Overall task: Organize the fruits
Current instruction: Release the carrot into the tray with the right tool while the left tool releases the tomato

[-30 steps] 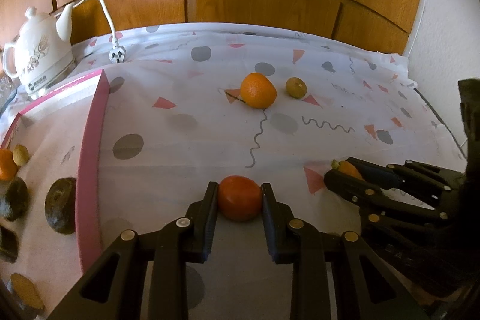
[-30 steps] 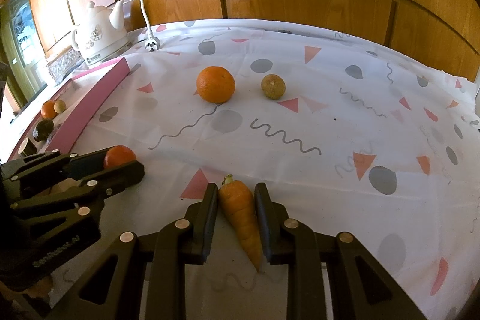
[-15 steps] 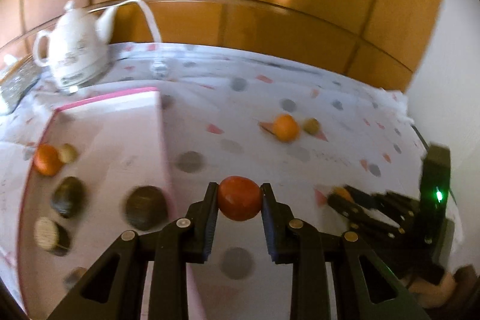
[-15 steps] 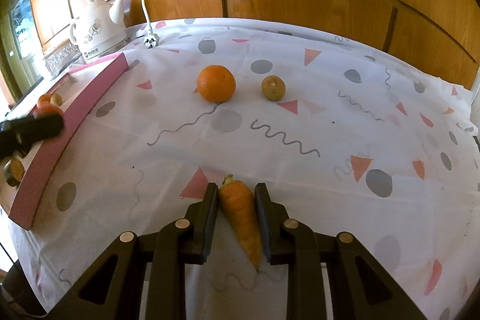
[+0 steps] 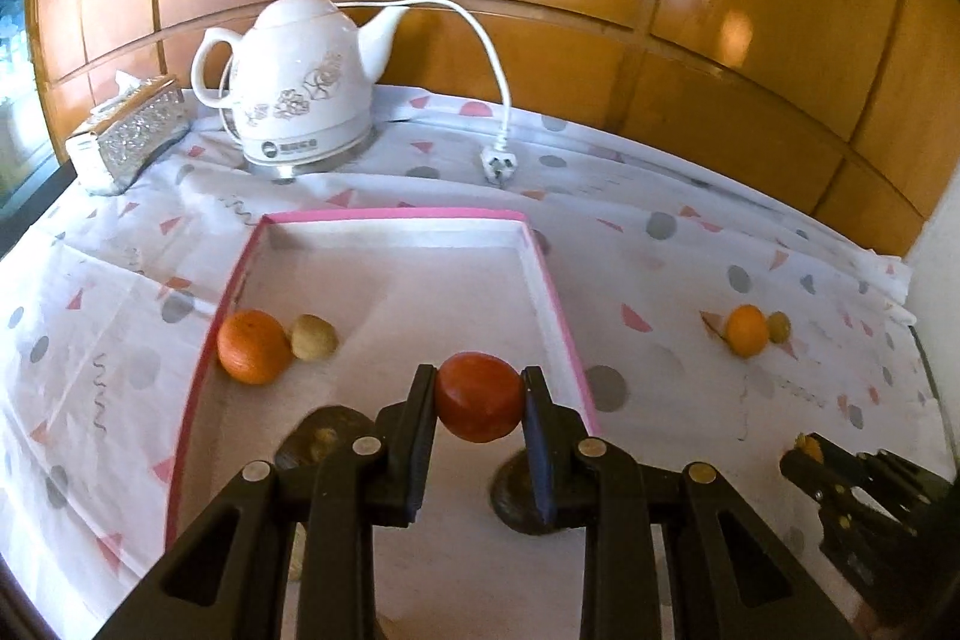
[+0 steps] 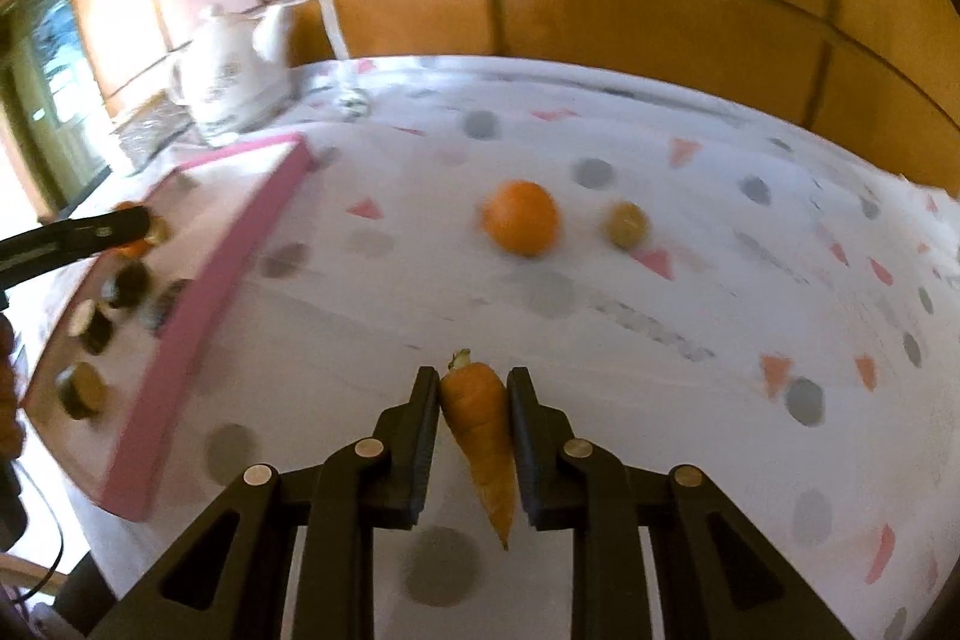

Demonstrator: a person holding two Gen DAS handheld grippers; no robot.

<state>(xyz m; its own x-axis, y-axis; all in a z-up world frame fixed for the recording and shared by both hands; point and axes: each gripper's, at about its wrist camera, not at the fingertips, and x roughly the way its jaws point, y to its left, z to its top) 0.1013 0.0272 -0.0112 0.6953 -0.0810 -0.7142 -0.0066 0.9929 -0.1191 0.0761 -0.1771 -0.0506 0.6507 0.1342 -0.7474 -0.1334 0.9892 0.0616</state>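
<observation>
The left claw (image 5: pixel 478 403) is pinching a red-orange tomato-like fruit (image 5: pixel 478 405) between its pads, holding it over the pink-rimmed tray (image 5: pixel 396 217), which is sitting toward the counter's left edge. Inside the tray an orange (image 5: pixel 252 346) and a small tan fruit (image 5: pixel 312 337) are resting against each other by the left wall, while two dark round items (image 5: pixel 324 439) are lying half hidden behind the claw's fingers, too covered to name. The right claw (image 6: pixel 468 403) is clamping a carrot (image 6: pixel 480 430), leafy stub forward and tip pointing back, above the patterned cloth covering the counter (image 6: pixel 690 280). This view is blurring, so the sliced pieces in the tray are reading only as dark rounds. A second orange (image 6: pixel 521 225) and a small brownish fruit (image 6: pixel 627 223) are lying just beside each other mid-counter. A white kettle (image 5: pixel 300 82) is standing at the far edge beside a glittery tissue box (image 5: pixel 129 133).
</observation>
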